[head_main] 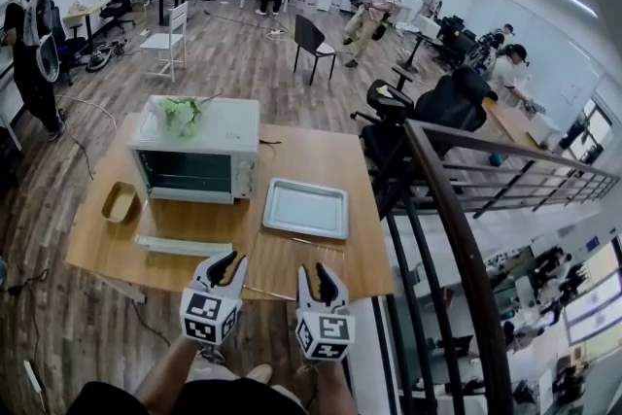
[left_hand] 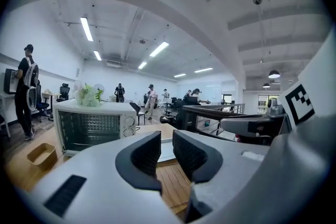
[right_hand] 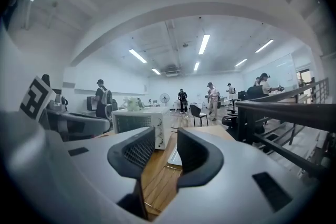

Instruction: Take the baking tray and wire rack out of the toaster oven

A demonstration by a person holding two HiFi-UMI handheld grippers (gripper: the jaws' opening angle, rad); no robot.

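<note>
Baking tray [head_main: 305,207] on table [head_main: 292,151], beyond empty fingers [head_main: 223,268]

obstacles: toaster oven [head_main: 194,155], baking tray [head_main: 305,208], railing [head_main: 457,199] at right | free: table [head_main: 117,258] near edge

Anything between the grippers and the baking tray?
Nothing visible. The baking tray lies in the open on the table, right of the toaster oven; left gripper and right gripper hover empty over the near edge.

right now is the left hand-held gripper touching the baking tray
Apart. The head view shows bare table between the left hand-held gripper and the baking tray.
</note>
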